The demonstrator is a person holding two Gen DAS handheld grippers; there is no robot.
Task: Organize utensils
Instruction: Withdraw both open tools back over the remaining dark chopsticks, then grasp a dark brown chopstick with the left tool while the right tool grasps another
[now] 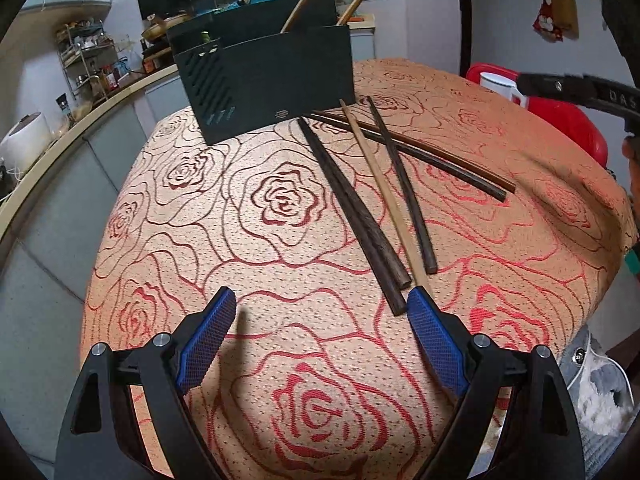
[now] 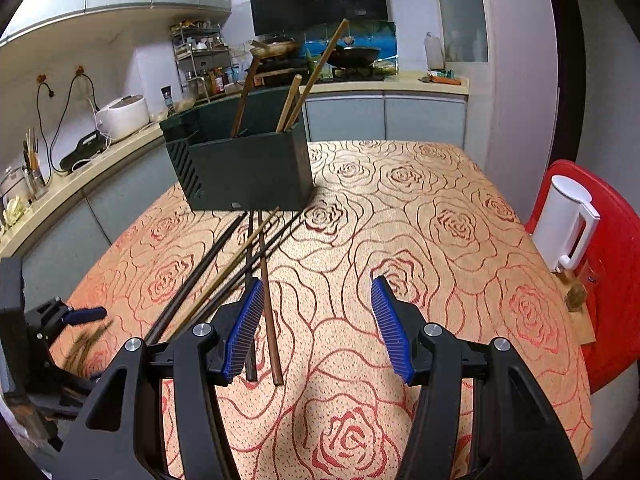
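The loose wooden chopsticks lie in a small crossed heap on the tabletop, which is covered with an orange cloth with red rose outlines, and they start just in front of the dark green rectangular utensil holder that stands near the far edge. Their long axes run from the holder toward me, so their near ends point at my jaws. My left gripper holds its jaws wide open with nothing between them, and the near ends of two dark chopsticks stop just beside its right blue pad, a little to the right of the gap. My right gripper has its jaws about half open and also empty; in its view the same heap lies to the left, and one brown chopstick passes just beside the left blue pad. I judge both hands are near, but neither gap is yet around a stick; each must shift sideways toward the heap and take a stick across its length. In the holder some light wooden chopsticks already stand tilted. How many sticks lie in the heap I cannot count surely, because they cross and cover one another, and my left pad hides some near ends in the right view. Whether any pad touches a stick I cannot tell.
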